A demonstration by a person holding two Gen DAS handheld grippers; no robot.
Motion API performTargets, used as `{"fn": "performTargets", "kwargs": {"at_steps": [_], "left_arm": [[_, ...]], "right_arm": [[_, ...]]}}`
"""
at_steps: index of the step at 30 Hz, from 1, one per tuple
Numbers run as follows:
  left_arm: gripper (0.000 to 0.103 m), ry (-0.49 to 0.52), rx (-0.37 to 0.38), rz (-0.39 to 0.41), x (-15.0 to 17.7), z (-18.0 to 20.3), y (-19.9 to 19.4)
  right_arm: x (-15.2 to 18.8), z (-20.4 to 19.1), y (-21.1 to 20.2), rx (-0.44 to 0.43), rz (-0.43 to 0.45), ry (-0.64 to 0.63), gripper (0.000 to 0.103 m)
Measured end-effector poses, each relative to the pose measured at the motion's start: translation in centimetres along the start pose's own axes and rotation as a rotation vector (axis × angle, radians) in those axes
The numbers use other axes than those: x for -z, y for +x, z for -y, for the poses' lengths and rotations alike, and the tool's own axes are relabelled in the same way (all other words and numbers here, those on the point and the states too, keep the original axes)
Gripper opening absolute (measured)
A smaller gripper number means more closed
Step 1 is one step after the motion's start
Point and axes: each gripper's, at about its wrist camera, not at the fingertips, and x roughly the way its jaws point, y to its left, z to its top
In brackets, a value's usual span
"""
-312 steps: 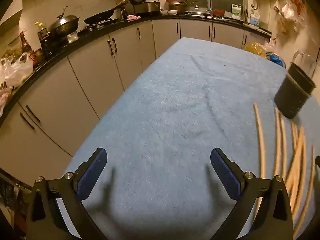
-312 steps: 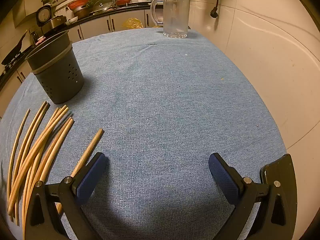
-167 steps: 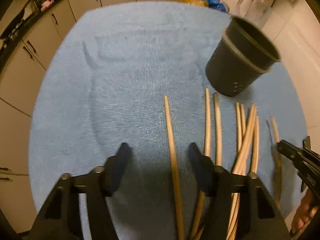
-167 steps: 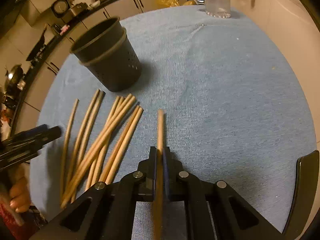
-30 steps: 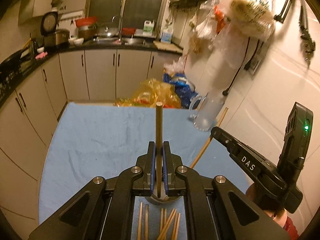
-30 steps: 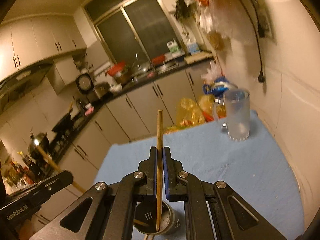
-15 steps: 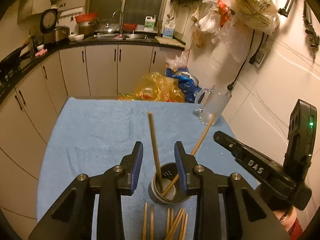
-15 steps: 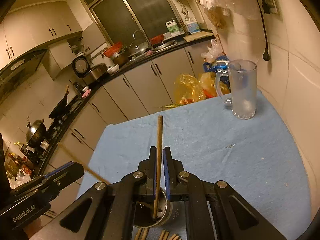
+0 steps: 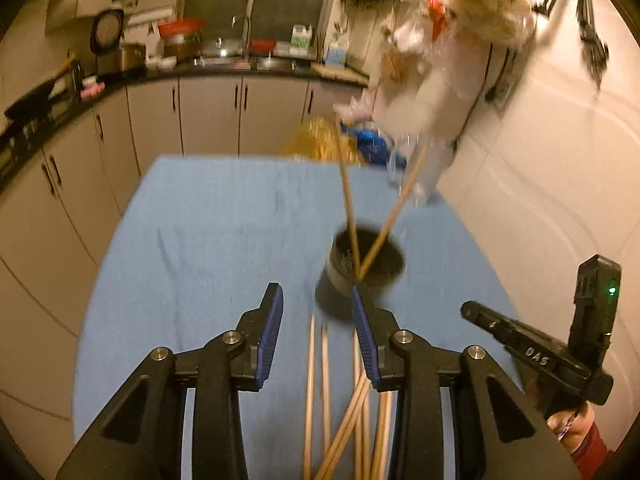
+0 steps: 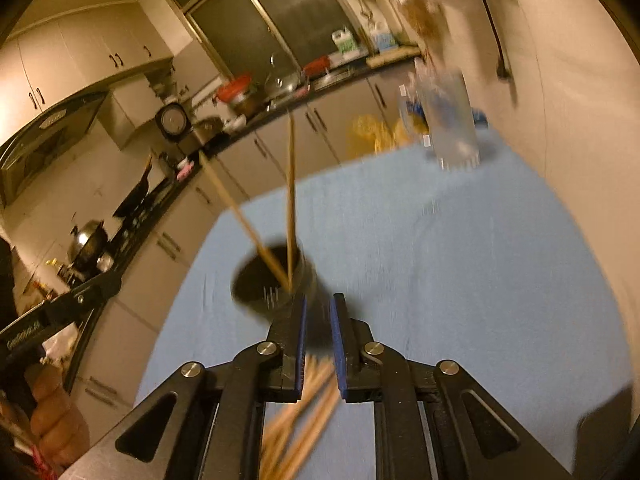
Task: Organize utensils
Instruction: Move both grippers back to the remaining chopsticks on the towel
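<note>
Two chopsticks (image 9: 347,196) are already stood in the dark holder (image 9: 362,268) at twelve o'clock, both claws, left claw (image 9: 316,334) and right claw (image 10: 318,340), having just been parted empty, while the loose chopsticks (image 9: 356,412) at six o'clock remain uncollected on the worktop (image 9: 208,240).

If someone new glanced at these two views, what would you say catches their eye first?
Probably the two chopsticks standing crossed in the dark holder on the blue cloth, near the table's middle. Next, the pile of loose chopsticks lying on the cloth just in front of the holder. Both the left tongs and the right tongs stand open and empty, their jaws having just been opening.
</note>
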Motion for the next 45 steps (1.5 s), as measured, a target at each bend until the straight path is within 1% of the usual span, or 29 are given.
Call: {"fn": "performTargets", "kwargs": {"at_steps": [3,5,7,8,11,14,15,17,18,19,20,22,23,26,27,30,32,35,36,38,40,41,45], "left_arm": [[0.034,0.018,0.002,-0.068,3.5,-0.4,1.3],[0.034,0.024,0.037,-0.129,5.5,-0.4,2.7],[0.034,0.047,0.07,-0.189,6.6,0.1,4.0],[0.034,0.071,0.069,-0.216,7.2,0.7,4.8],[0.034,0.125,0.06,-0.264,8.7,2.2,6.4],[0.034,0.188,0.061,-0.298,9.7,3.8,7.6],[0.034,0.202,0.043,-0.311,9.6,4.0,8.2],[0.03,0.21,0.008,-0.342,10.2,4.3,9.2],[0.023,0.212,-0.017,-0.321,10.3,4.3,9.0],[0.015,0.206,-0.024,-0.322,10.4,4.1,8.9],[0.015,0.186,-0.023,-0.322,10.4,3.7,8.7],[0.007,0.128,-0.029,-0.309,10.3,2.4,8.2],[0.006,0.095,-0.034,-0.309,10.4,1.6,8.0],[0.006,-0.015,-0.031,-0.305,11.1,-1.3,7.0],[0.006,-0.05,-0.041,-0.302,11.6,-2.4,6.5],[0.006,-0.116,-0.061,-0.305,12.7,-4.9,5.9],[0.005,-0.143,-0.055,-0.3,12.3,-6.0,5.6],[0.006,-0.146,-0.047,-0.286,11.8,-6.1,5.3],[0.007,-0.146,-0.03,-0.284,11.5,-5.9,5.5],[0.012,-0.136,-0.002,-0.29,10.9,-5.5,5.7],[0.023,-0.12,0.018,-0.29,10.0,-4.9,6.0],[0.024,-0.099,0.03,-0.294,9.4,-4.3,6.6],[0.024,-0.056,0.021,-0.317,8.2,-3.4,8.7]], "right_arm": [[3.2,0.9,-0.2,0.013,-0.024,-0.011,0.013],[4.8,1.7,-0.2,0.03,-0.039,-0.011,0.013],[5.9,2.3,-0.2,0.044,-0.054,-0.007,0.013],[6.1,2.6,-0.2,0.048,-0.059,-0.002,0.013],[6.2,3.2,-0.1,0.046,-0.068,0.019,0.013],[6.1,3.2,-0.3,0.05,-0.062,0.007,0.013],[6.1,3.2,-0.3,0.048,-0.063,0.004,0.013],[6.1,3.1,-0.3,0.046,-0.067,0.005,0.013],[6.2,2.9,-0.3,0.046,-0.069,0.007,0.013],[6.2,2.8,-0.4,0.045,-0.07,0.007,0.013],[6.2,2.8,-0.4,0.046,-0.07,0.005,0.013],[6.3,2.6,-0.3,0.046,-0.076,0.003,0.013],[6.3,2.5,-0.2,0.042,-0.082,0.0,0.013],[6.5,1.9,0.2,0.035,-0.097,-0.009,0.013],[6.5,1.6,0.5,0.03,-0.106,-0.015,0.013],[6.9,0.9,1.6,0.035,-0.148,-0.029,0.013],[7.1,0.6,2.4,0.034,-0.174,-0.029,0.013],[7.1,0.3,3.7,0.048,-0.214,-0.022,0.013],[7.0,0.1,4.1,0.046,-0.223,-0.017,0.013],[6.7,-0.1,4.6,0.045,-0.238,-0.012,0.016],[6.4,-0.1,5.1,0.048,-0.249,0.01,0.016],[6.3,0.0,5.0,0.05,-0.249,0.016,0.016],[6.0,0.2,4.8,0.061,-0.239,0.03,0.016]]}}
